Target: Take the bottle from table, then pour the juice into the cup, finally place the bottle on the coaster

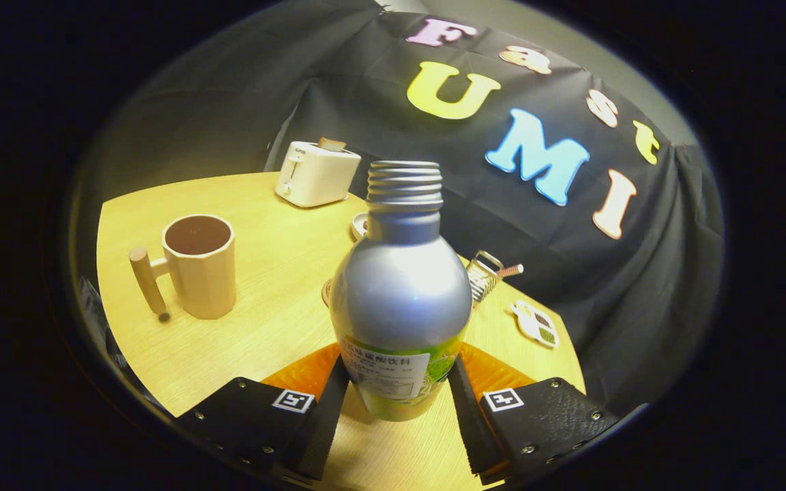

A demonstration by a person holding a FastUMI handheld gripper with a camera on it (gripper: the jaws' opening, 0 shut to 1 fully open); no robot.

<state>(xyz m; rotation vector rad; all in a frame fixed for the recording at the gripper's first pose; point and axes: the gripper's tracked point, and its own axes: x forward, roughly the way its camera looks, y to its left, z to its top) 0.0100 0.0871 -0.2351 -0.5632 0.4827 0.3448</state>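
Gripper (pixel 396 399) clamped on the bottle (pixel 400 293), both fingers pressed against its lower labelled body. Bottle upright, long axis vertical, threaded neck open with no cap. Its base appears just clear of the worktop (pixel 270 273), though contact cannot be ruled out. Cup (pixel 200 266) stands ahead and to the left of the bottle, well apart, handle pointing away from it. Judgement: the pour needs a carry leftward, then a tilt of the neck towards the cup's mouth.
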